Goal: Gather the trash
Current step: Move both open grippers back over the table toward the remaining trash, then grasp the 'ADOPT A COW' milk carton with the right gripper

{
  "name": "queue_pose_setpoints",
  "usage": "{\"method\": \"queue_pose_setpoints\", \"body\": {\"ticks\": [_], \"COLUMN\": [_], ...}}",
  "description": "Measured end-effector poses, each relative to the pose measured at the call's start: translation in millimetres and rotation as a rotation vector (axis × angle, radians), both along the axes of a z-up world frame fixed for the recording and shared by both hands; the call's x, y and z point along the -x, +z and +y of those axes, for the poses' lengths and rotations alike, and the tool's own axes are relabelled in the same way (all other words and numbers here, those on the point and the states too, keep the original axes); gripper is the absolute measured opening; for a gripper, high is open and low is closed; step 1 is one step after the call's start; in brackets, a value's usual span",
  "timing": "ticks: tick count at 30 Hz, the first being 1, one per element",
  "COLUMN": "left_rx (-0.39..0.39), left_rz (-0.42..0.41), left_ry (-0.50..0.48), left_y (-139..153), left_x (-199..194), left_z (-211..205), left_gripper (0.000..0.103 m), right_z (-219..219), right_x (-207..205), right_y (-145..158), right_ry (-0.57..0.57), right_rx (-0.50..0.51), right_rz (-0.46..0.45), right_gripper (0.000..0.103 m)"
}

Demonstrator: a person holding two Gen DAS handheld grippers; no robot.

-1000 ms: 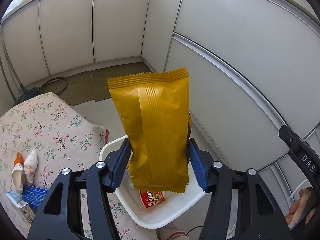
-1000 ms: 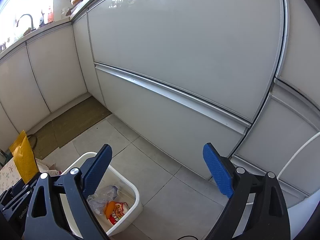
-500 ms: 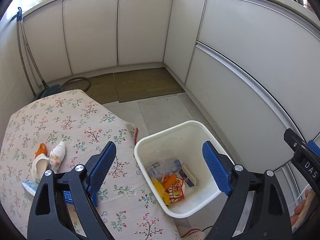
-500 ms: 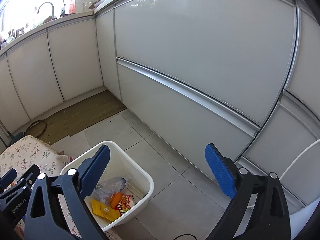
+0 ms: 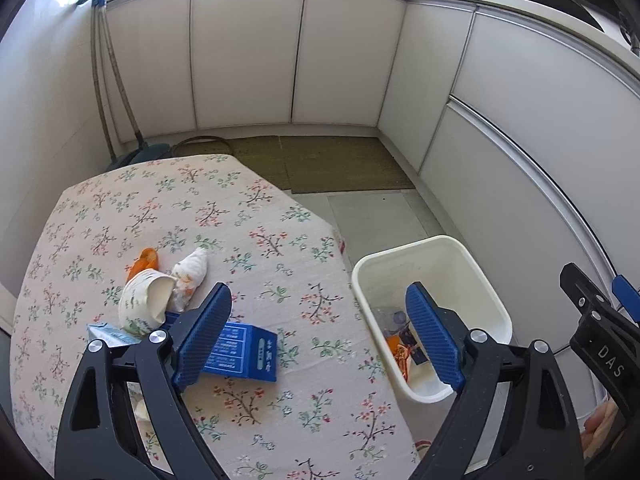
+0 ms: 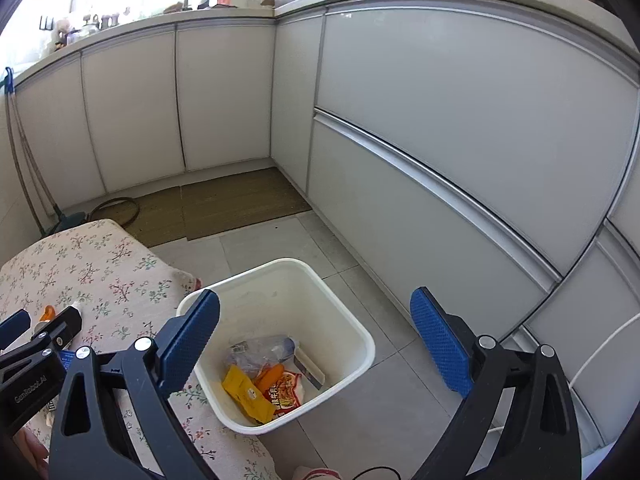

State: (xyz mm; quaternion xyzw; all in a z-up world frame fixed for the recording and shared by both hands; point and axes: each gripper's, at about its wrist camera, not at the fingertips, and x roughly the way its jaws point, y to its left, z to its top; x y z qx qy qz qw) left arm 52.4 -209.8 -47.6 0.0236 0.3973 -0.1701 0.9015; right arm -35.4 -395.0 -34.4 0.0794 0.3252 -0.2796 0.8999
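Left tool (image 5: 316,336) and right tool (image 6: 316,344) both gape wide, empty; white bin (image 6: 344,300) beside the table (image 5: 200,216) holds a yellow wrapper (image 6: 246,394), while a blue carton (image 5: 244,350) lies on the table

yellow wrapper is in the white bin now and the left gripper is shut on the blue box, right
Partly. The yellow wrapper does lie in the white bin, as the right wrist view shows. But the left gripper is open and empty: in the left wrist view the blue box lies on the table, ungripped.
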Motion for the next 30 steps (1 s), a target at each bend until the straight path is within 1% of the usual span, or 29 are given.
{"method": "queue_pose_setpoints", "body": {"ticks": [5, 10, 16, 22, 30], "left_rx": [-0.016, -0.054, -0.067, -0.084, -0.107], "left_rz": [0.015, 0.005, 0.011, 0.009, 0.048], "left_ry": [0.056, 0.102, 0.159, 0.224, 0.318], "left_y": [-4, -4, -1, 4, -1], "left_x": [-3, -5, -7, -5, -6], "left_z": [32, 65, 106, 152, 211], "left_gripper": [0.085, 0.085, 0.085, 0.085, 0.085], "right_z": [33, 67, 106, 154, 216], "right_x": [-13, -27, -43, -59, -76], "right_y": [1, 2, 4, -2, -8], "right_ry": [0.104, 0.207, 0.287, 0.387, 0.504], "right_rx": [0.015, 0.023, 0.018, 0.032, 0.064], "right_rz": [0.002, 0.0, 0.003, 0.034, 0.059], "right_gripper": [0.093, 0.093, 0.094, 0.094, 0.094]}}
